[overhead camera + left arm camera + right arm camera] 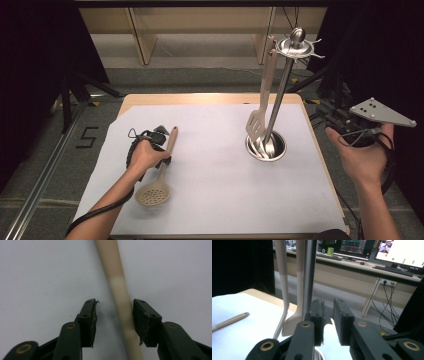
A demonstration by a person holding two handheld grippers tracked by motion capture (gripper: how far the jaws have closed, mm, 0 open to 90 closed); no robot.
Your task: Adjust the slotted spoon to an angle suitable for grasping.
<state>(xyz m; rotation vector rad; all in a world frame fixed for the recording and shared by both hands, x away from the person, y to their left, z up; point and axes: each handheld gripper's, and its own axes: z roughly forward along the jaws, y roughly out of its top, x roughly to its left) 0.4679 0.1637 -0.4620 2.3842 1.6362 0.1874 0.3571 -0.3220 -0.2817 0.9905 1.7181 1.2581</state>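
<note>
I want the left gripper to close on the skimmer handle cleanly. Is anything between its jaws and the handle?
Nothing visible. The left gripper has its jaws open astride the skimmer handle, with bare white table cover around it.

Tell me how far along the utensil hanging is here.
Done: a slotted turner already hangs on the metal stand. In hand: the left claw straddles the handle of the skimmer spoon, open, with the spoon flat on the table. Left: closing, lifting and hanging it. The right claw holds nothing.
</note>
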